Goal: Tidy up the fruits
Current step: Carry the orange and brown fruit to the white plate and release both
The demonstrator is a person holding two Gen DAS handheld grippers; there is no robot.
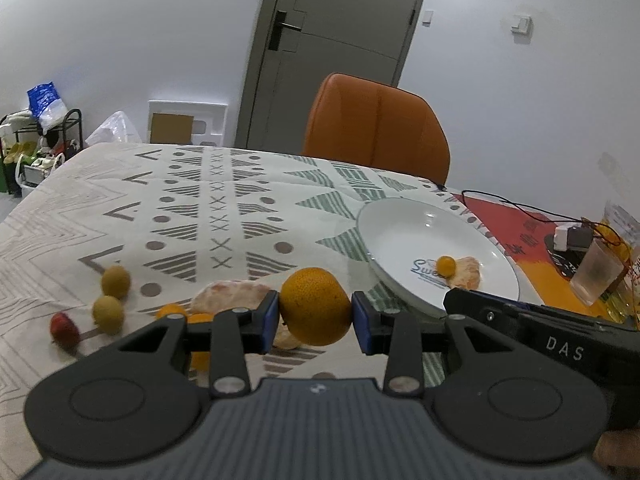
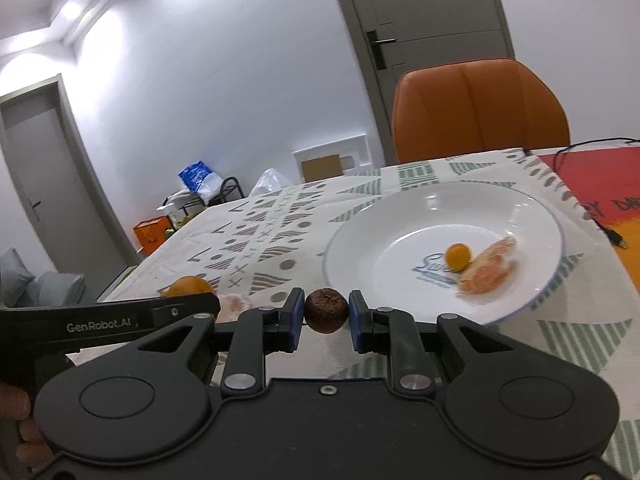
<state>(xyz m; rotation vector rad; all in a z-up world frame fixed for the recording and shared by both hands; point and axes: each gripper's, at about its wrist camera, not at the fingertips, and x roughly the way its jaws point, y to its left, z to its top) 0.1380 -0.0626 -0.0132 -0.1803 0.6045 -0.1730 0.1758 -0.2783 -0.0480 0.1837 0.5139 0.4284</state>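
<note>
My left gripper (image 1: 315, 317) is shut on an orange (image 1: 314, 306), held above the patterned tablecloth just left of the white plate (image 1: 392, 232). My right gripper (image 2: 325, 314) is shut on a small brown round fruit (image 2: 326, 310) near the plate's (image 2: 360, 240) front left rim. On the plate lie a small yellow-orange fruit (image 2: 458, 256) and peeled citrus segments (image 2: 490, 270). Left of the orange on the cloth are two yellow-green fruits (image 1: 108, 312), a red strawberry (image 1: 63, 330), small orange fruits (image 1: 171, 312) and a peeled citrus piece (image 1: 230, 296).
An orange chair (image 1: 378, 128) stands behind the table's far edge. At the right are a black cable (image 1: 520, 208), a white adapter (image 1: 570, 238) and a plastic cup (image 1: 596, 276) on a red mat. The other gripper's black body (image 1: 560, 340) is close at the right.
</note>
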